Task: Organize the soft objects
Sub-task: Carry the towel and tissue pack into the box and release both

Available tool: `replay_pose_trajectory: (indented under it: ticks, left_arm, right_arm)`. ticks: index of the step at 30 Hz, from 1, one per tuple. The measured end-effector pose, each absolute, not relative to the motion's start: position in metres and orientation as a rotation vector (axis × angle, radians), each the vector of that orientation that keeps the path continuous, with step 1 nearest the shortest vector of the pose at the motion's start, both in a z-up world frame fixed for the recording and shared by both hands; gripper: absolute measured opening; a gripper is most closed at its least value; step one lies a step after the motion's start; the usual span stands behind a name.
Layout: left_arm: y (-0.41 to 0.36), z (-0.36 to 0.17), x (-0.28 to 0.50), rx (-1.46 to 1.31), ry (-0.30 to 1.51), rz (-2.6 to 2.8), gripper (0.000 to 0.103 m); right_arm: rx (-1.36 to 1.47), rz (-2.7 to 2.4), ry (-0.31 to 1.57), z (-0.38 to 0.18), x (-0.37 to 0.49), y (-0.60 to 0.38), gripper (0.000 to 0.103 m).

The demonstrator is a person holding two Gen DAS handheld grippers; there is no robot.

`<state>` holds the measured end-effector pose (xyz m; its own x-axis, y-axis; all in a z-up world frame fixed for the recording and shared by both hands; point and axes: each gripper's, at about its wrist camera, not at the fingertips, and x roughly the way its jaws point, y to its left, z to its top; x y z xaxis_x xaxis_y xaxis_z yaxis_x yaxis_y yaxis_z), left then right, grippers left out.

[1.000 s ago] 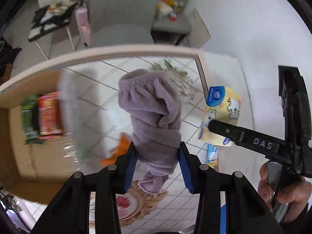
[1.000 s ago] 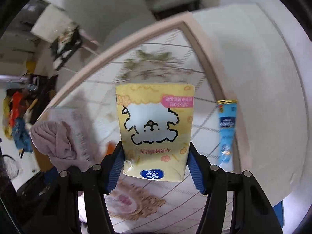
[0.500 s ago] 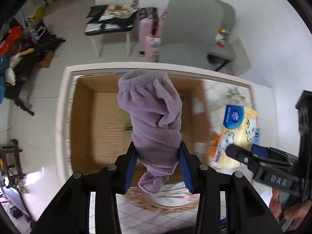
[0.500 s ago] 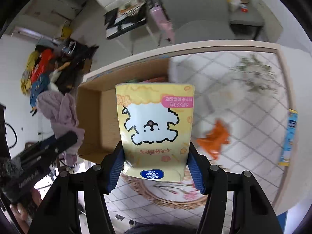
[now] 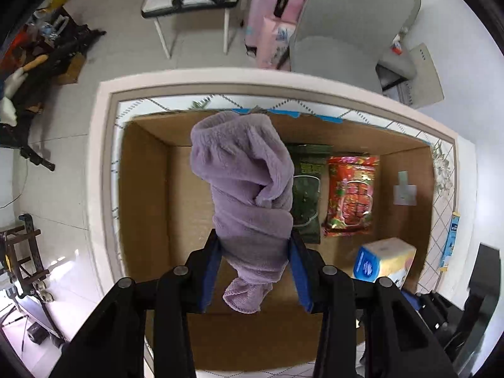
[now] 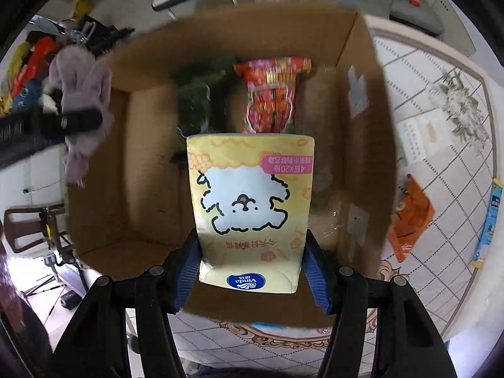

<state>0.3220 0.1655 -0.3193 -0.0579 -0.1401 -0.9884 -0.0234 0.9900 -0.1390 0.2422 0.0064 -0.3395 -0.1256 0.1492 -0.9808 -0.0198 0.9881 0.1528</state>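
Both hand-held grippers have swung from the tiled worktop to above the cardboard box since a second ago, and their loads have not shifted in the grip. Gripped by the left hand-held gripper, the purple towel hangs over the left half of the box; the right hand-held gripper is clamped on the yellow tissue pack over the near right part of the box.

Handling, as I judge it: the towel is light, limp and plush, so it will sag and unroll when let go; it is pinched round its bunched middle, which looks a sound place to hold. The tissue pack is light and squashy under a slick plastic wrap, so a hard squeeze would dent it and a loose one might let it slide; the blue pads press its two side edges near the bottom, which seems right.

From the left wrist, the box floor shows plainly, with a green packet and a red packet lying side by side against the far wall, and bare cardboard left of them. From the right wrist, the pack's printed face hides much of that floor, but this view alone shows the orange wrapper on the worktop right of the box, well apart from it.
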Motion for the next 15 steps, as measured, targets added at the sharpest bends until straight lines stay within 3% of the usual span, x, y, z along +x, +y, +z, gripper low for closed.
replay_pose_trajectory:
  ticks: [7,12,15]
  left_arm:
    - [0.165,-0.361,0.342,-0.097,1.695,-0.117,0.039]
    - [0.173,-0.374,0.350,-0.128,1.745,-0.077,0.045]
    - [0.178,-0.371,0.353,-0.148,1.750,-0.072,0.051]
  right_arm:
    - [0.060,0.123,1.735,-0.371,0.240,0.011,0.064]
    - [0.058,0.122,1.762,-0.383,0.242,0.013,0.066]
    - [0.061,0.120,1.757,-0.382,0.245,0.014,0.077]
